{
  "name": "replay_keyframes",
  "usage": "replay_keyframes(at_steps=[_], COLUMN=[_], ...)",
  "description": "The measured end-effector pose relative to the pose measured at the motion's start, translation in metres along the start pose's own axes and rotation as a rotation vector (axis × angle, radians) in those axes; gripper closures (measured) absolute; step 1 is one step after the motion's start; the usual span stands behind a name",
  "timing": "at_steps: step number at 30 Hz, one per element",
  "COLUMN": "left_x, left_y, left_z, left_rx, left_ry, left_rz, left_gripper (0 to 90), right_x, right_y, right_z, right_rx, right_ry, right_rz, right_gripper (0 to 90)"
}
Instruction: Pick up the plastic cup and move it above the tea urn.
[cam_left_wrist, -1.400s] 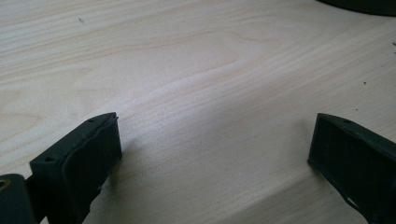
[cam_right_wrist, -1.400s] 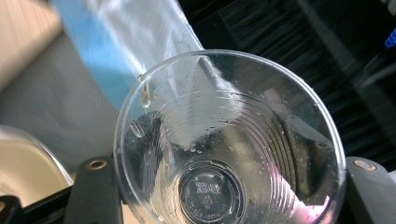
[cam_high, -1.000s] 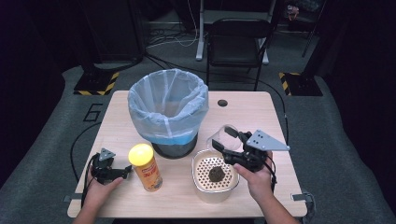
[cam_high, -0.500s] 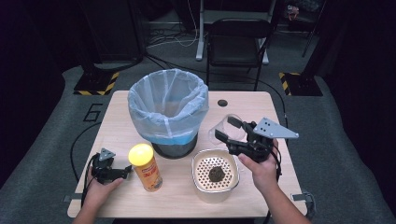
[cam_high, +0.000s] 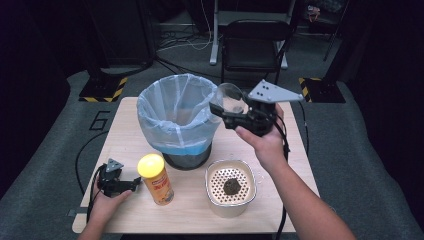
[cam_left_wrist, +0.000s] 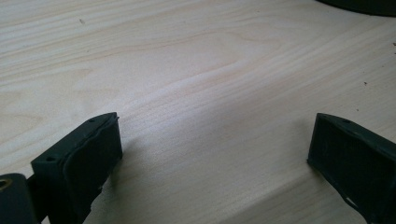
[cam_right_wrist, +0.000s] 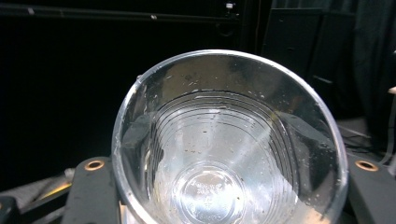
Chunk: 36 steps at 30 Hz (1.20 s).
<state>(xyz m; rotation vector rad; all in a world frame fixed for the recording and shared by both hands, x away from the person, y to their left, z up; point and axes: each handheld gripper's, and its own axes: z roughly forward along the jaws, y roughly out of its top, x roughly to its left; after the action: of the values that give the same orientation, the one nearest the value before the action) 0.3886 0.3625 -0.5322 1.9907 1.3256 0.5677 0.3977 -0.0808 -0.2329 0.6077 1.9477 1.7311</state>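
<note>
Grey carpet floor (cam_high: 60, 131): a large pale numeral "6" (cam_high: 100, 121) is marked on it, left of the wooden table.
Yellow-lidded orange cylindrical canister (cam_high: 157, 179): a printed label, too small to read.
Clear plastic cup (cam_right_wrist: 229, 149): raised moulded lettering on its round base (cam_right_wrist: 208, 190), too blurred to read.

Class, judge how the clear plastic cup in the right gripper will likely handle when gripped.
The clear plastic cup looks thin-walled, so probably light and easily squashed. Its smooth, speckled wall may slip in the right gripper. Set on its side, it would likely roll.
</note>
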Motion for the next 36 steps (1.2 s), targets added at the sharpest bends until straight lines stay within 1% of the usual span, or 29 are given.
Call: replay_keyframes(at_steps=[1,2,3,6,7,8,9,12,13,16,18,19,20,22,24,25,26,28,29,30,31,32,33,34,35,36], left_x=[0.000,0.000,0.000,0.000,0.000,0.000,0.000,0.001,0.001,0.000,0.000,0.000,0.000,0.001,0.000,0.000,0.000,0.000,0.001,0.000,0.001,0.001,0.001,0.001,0.001,0.000], left_y=[0.000,0.000,0.000,0.000,0.000,0.000,0.000,0.000,0.000,0.000,0.000,0.000,0.000,0.001,0.001,0.001,0.001,0.001,0.001,0.001,0.002,0.002,0.002,0.002,0.002,0.002], left_z=[0.000,0.000,0.000,0.000,0.000,0.000,0.000,0.000,0.000,0.000,0.000,0.000,0.000,-0.001,-0.001,-0.001,-0.001,-0.002,-0.002,-0.002,-0.002,-0.003,-0.003,-0.003,-0.003,-0.003], left_rx=[0.003,0.004,0.004,0.001,0.001,-0.003,0.002,0.007,0.006,0.003,0.004,0.003,0.002,0.011,0.013,0.013,0.013,0.016,0.021,0.019,0.025,0.032,0.034,0.035,0.032,0.024], left_ry=[0.000,0.000,0.000,0.000,0.000,0.000,0.003,0.001,0.002,0.002,0.002,0.002,-0.001,-0.002,-0.001,-0.004,-0.003,-0.004,-0.004,-0.003,-0.001,0.006,0.005,0.005,-0.001,0.000], left_rz=[0.001,0.003,0.003,0.000,-0.002,-0.005,0.001,0.006,0.006,-0.001,0.000,-0.001,-0.005,-0.003,-0.006,-0.012,-0.011,-0.006,-0.001,-0.004,0.001,0.010,0.009,0.007,0.002,-0.010], left_gripper=[2.8,2.9,3.0,3.0,3.0,2.9,2.9,2.9,2.9,3.0,3.0,3.0,3.4,4.5,4.6,4.6,4.7,4.7,4.7,4.7,4.7,4.7,4.7,4.7,4.7,4.8], right_x=[-0.001,-0.003,-0.003,-0.005,-0.007,-0.007,-0.008,-0.013,-0.014,-0.016,-0.017,-0.016,-0.016,-0.015,-0.014,-0.013,-0.012,-0.011,-0.010,-0.010,-0.010,-0.009,-0.008,-0.006,-0.005,-0.003], right_y=[0.004,0.008,0.011,0.016,0.017,0.017,0.017,0.015,0.013,0.010,0.010,0.010,0.010,0.011,0.011,0.011,0.011,0.010,0.010,0.009,0.009,0.008,0.007,0.006,0.005,0.004], right_z=[0.007,0.016,0.024,0.046,0.052,0.058,0.064,0.079,0.083,0.098,0.106,0.110,0.113,0.121,0.126,0.129,0.131,0.135,0.137,0.139,0.140,0.143,0.145,0.147,0.147,0.145], right_rx=[0.000,0.005,0.020,0.036,0.042,0.045,0.049,0.030,0.036,0.071,0.085,0.081,0.078,0.081,0.081,0.081,0.097,0.119,0.130,0.130,0.136,0.143,0.157,0.184,0.191,0.214], right_ry=[0.012,0.040,0.051,0.048,0.045,0.034,0.032,0.025,0.023,0.004,-0.011,-0.014,-0.010,0.004,0.018,0.016,0.016,0.011,-0.006,-0.013,-0.012,-0.001,0.012,0.007,-0.006,0.007], right_rz=[0.019,0.037,0.049,0.028,0.015,0.013,0.023,0.027,0.043,0.030,0.015,0.020,0.020,0.039,0.034,0.025,0.035,0.026,0.030,0.030,0.043,0.062,0.076,0.060,0.046,0.034], right_gripper=[33.7,33.4,33.2,32.8,32.8,32.7,32.6,32.7,32.7,32.1,32.1,32.1,32.1,32.7,32.9,33.0,32.9,32.4,31.7,29.5,26.4,18.6,12.8,12.7,12.7,12.7])
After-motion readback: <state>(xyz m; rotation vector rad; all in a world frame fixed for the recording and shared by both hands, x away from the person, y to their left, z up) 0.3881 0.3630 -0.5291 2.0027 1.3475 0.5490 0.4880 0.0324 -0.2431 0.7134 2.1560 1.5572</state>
